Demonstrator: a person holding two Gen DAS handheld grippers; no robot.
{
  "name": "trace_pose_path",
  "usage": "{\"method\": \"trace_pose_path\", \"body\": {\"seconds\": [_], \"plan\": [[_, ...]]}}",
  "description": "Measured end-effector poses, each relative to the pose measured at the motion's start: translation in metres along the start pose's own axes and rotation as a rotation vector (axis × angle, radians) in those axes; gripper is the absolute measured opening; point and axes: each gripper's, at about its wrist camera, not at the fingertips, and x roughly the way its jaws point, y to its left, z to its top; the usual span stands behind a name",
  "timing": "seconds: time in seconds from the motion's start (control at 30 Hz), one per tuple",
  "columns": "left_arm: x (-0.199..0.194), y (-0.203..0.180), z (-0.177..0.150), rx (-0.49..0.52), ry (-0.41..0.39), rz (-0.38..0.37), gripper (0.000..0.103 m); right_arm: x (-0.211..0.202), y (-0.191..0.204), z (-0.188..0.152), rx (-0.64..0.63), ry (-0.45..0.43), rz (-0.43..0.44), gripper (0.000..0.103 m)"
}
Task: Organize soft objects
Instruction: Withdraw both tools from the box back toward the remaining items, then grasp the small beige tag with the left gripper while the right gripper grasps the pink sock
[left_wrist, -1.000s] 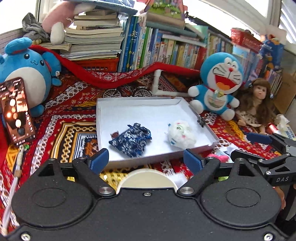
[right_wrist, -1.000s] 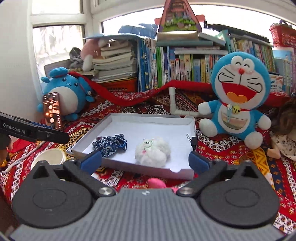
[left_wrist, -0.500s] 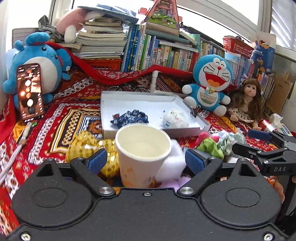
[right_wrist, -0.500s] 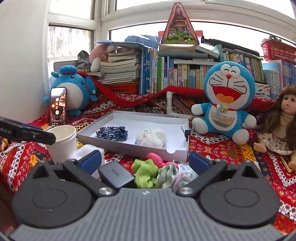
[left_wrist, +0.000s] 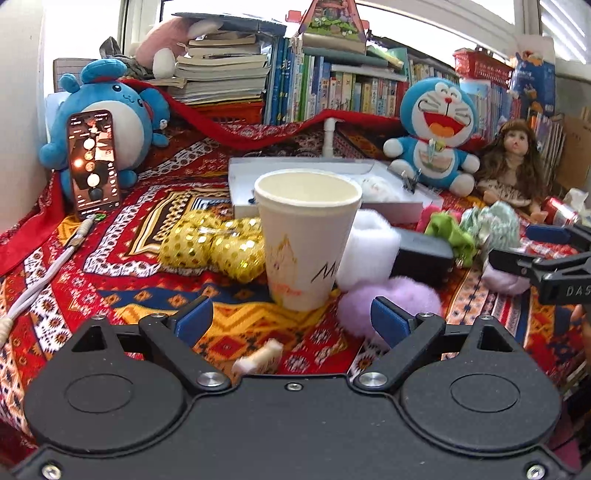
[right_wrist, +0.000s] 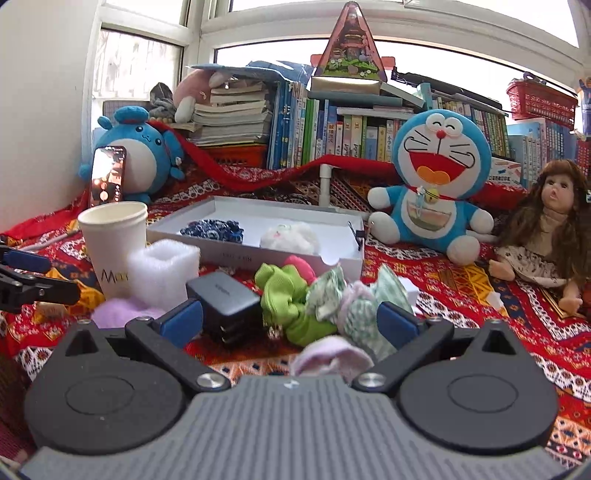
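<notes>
A white tray (right_wrist: 332, 258) holds a blue patterned scrunchie (right_wrist: 212, 229) and a white fluffy toy (right_wrist: 290, 235). In front of it lie a green scrunchie (right_wrist: 282, 291), a pale green patterned one (right_wrist: 360, 306), a pink one (right_wrist: 301, 263), a lilac fluffy ball (left_wrist: 391, 302) and a gold sequin scrunchie (left_wrist: 214, 242). My left gripper (left_wrist: 291, 319) is open and empty, just short of a paper cup (left_wrist: 306, 236). My right gripper (right_wrist: 290, 319) is open and empty, low over the scrunchie pile.
A white foam block (right_wrist: 162, 267) and a black charger (right_wrist: 223, 299) sit beside the cup. A phone (left_wrist: 94, 162) leans on a blue plush (left_wrist: 107, 110). A Doraemon plush (right_wrist: 436, 184) and a doll (right_wrist: 546, 229) sit at right. Books line the back.
Both grippers have pulled back and dropped lower, away from the tray. The cup, foam block and scrunchie pile have come into view close in front. Both stay open.
</notes>
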Motion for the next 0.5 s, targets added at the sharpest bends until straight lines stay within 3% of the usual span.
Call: {"method": "trace_pose_path", "body": {"seconds": [0.13,0.23,0.3,0.37,0.5], "plan": [[-0.001,0.001,-0.009,-0.008,0.019,0.017,0.09,0.0,-0.001,-0.008,0.001,0.008,-0.011,0.103],[-0.002,0.003,-0.015,-0.013,0.026,0.035,0.083,-0.001,-0.002,-0.015,0.007,0.013,-0.021,0.103],[-0.003,0.003,-0.019,-0.008,0.034,0.04,0.062,-0.003,-0.003,-0.019,0.023,0.013,-0.026,0.103],[-0.004,0.004,-0.022,-0.019,0.046,0.039,0.05,-0.005,-0.004,-0.024,0.047,0.006,-0.039,0.103],[-0.006,0.006,-0.024,-0.045,0.047,0.044,0.043,-0.011,-0.007,-0.034,0.08,-0.005,-0.054,0.103]]}}
